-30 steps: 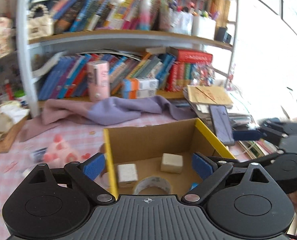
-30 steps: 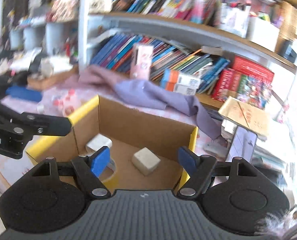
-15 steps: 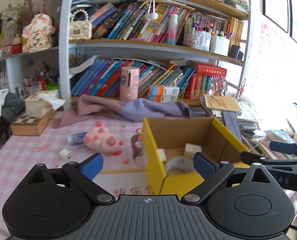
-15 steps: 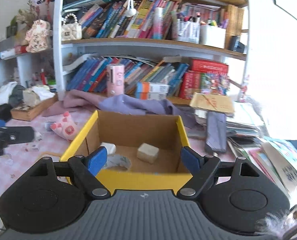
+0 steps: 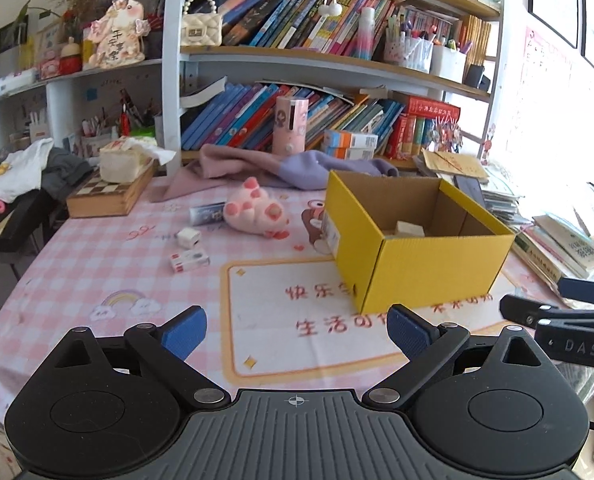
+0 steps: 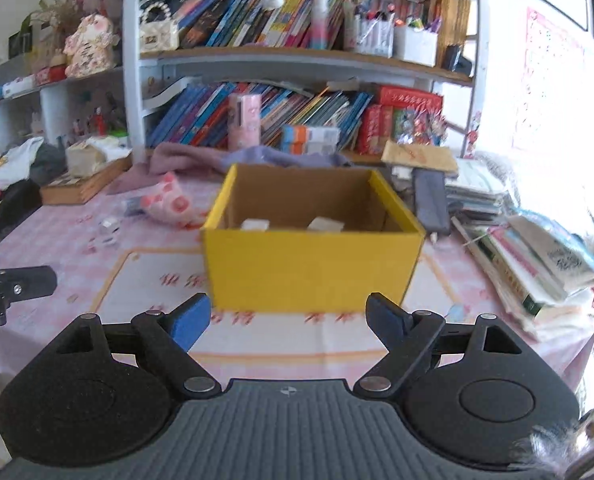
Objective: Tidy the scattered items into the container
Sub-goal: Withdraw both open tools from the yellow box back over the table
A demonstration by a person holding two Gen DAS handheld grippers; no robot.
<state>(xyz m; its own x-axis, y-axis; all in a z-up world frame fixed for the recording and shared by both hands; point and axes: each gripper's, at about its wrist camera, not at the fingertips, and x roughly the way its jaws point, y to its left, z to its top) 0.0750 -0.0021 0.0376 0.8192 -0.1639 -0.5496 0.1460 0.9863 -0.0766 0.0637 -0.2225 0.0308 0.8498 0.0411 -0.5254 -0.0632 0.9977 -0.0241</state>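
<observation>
A yellow cardboard box (image 5: 429, 268) (image 6: 313, 268) stands open on the pink checked tablecloth, with white blocks (image 6: 255, 224) inside. Left of it lie a pink plush toy (image 5: 253, 212), a white cube (image 5: 188, 237), a small red-and-white packet (image 5: 189, 260) and a dark flat packet (image 5: 207, 213). A small brown figure (image 5: 312, 226) stands against the box's left wall. My left gripper (image 5: 295, 330) is open and empty, low over the table's front. My right gripper (image 6: 287, 320) is open and empty in front of the box.
A bookshelf (image 5: 317, 60) full of books stands behind the table. A purple cloth (image 5: 281, 164) and a pink cylinder (image 5: 291, 124) lie at the back. Stacked books (image 6: 537, 256) sit on the right. A chessboard box (image 5: 109, 194) with tissues is at the left.
Both grippers have pulled back and up from over the box toward the table's front. The box now lies well ahead of them and the scattered items on the left have come into view.
</observation>
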